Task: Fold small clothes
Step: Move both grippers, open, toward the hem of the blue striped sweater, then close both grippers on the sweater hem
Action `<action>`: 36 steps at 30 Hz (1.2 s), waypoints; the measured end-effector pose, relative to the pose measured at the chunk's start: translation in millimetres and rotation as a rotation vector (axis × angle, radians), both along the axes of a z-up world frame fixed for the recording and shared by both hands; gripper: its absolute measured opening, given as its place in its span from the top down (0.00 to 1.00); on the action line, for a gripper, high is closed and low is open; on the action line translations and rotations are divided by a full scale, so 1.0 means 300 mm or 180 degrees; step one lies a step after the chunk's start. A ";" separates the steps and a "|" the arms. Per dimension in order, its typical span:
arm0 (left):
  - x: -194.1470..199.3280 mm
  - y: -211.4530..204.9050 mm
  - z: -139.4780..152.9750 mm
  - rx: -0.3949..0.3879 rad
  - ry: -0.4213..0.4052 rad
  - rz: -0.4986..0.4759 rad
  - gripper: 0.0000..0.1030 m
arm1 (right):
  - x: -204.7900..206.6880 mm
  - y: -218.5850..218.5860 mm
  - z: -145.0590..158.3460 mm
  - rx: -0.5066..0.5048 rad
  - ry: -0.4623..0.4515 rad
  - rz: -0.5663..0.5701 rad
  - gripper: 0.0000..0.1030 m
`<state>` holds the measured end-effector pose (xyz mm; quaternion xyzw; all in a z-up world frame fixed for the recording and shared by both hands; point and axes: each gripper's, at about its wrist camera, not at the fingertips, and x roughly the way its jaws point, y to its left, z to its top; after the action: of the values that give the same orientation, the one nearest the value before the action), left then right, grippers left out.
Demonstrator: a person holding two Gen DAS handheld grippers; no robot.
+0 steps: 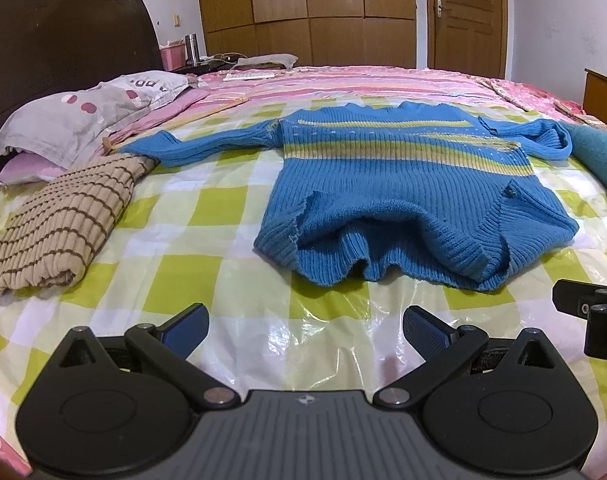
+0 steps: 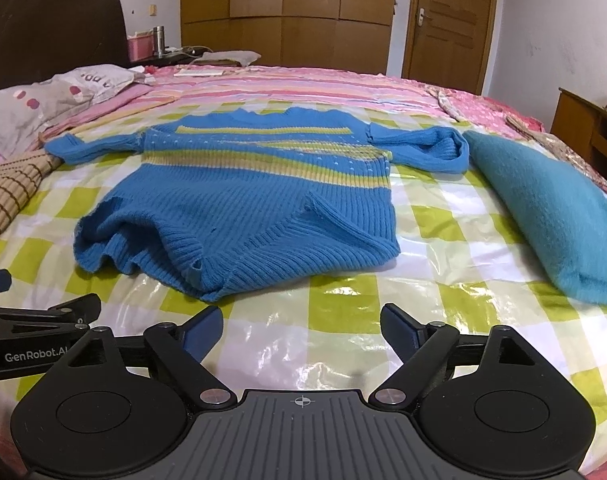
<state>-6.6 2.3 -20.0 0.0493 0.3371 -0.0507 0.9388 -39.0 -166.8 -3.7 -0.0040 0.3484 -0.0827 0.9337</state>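
A small blue knitted sweater with yellow-green chest stripes lies spread on the bed, its sleeves out to both sides and its hem bunched up toward me. My left gripper hovers open over the bedcover just short of the hem, with nothing between its fingers. My right gripper is open too and empty, a little in front of the hem's right part. Each gripper shows at the edge of the other's view.
The bed wears a green-and-white checked cover under clear plastic. A folded beige striped garment lies at the left, a folded teal garment at the right. Pillows and a dark headboard stand at far left; wardrobe and door behind.
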 end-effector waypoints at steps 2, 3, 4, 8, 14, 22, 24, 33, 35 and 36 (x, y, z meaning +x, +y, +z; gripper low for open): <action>0.002 0.003 0.002 -0.0003 -0.0008 0.0001 0.00 | 0.002 0.010 0.001 -0.0024 -0.0005 0.0022 0.18; 0.002 0.004 0.002 -0.0002 -0.0013 0.0003 0.00 | 0.004 0.014 0.002 -0.0040 -0.0009 0.0036 0.19; 0.003 0.004 0.003 0.0002 -0.0020 0.0006 0.00 | 0.005 0.018 0.002 -0.0058 -0.0013 0.0052 0.19; 0.007 0.012 0.003 -0.0009 -0.0031 0.0015 0.00 | 0.014 0.032 0.002 -0.0079 -0.0001 0.0112 0.19; 0.014 0.022 0.005 -0.0029 -0.0043 0.0036 0.00 | 0.031 0.048 -0.003 -0.0088 0.0025 0.0174 0.23; 0.018 0.028 0.004 -0.0044 -0.0053 0.0041 0.00 | 0.056 0.060 -0.010 -0.0091 0.0059 0.0219 0.26; 0.018 0.029 0.006 -0.0045 -0.0066 0.0036 0.00 | 0.061 0.060 -0.012 -0.0080 0.0068 0.0232 0.29; 0.067 0.099 0.045 -0.0089 -0.0249 0.0129 0.00 | 0.113 0.015 0.004 0.0002 0.0025 0.0251 0.35; 0.095 0.122 0.044 -0.0153 -0.0224 0.0158 0.00 | 0.136 -0.008 0.014 0.0055 -0.0011 0.0234 0.35; 0.109 0.127 0.041 -0.0143 -0.0205 0.0156 0.03 | 0.149 -0.018 0.017 0.0068 -0.0016 0.0230 0.35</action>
<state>26.0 40.2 -7.7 0.0216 0.3066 -0.0336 0.9510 5.5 -172.2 1.5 -0.0063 0.3466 -0.0452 0.9369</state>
